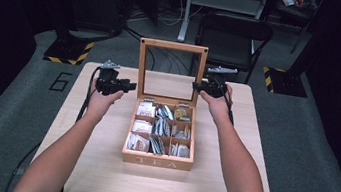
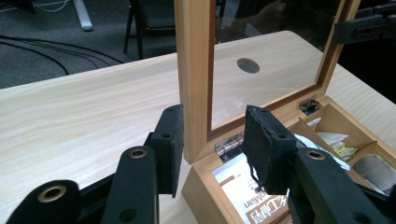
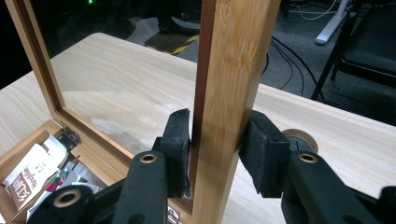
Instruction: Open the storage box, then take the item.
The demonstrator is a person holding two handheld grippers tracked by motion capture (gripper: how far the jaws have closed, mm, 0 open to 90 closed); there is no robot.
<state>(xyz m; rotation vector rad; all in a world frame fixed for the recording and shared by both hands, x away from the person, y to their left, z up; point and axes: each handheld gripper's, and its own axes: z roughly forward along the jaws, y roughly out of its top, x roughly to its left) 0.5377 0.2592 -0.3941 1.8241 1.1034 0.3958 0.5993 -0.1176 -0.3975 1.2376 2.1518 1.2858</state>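
In the right gripper view, right gripper [image 3: 215,154] clamps lid [image 3: 233,70].

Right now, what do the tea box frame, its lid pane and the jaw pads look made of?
Tea box: light wood, likely bamboo, matte; grain streaks visible.
Lid pane: clear glass or acrylic; tabletop shows through, faint reflections.
Jaw pads: black foam or rubber, dull, with frayed edges.

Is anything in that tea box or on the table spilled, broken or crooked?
Nothing stands out. The tea box sits square on the table, its glass lid upright, and the tea bags stay inside their compartments. The left tool straddles one side of the lid frame; the right tool is closed on the other.
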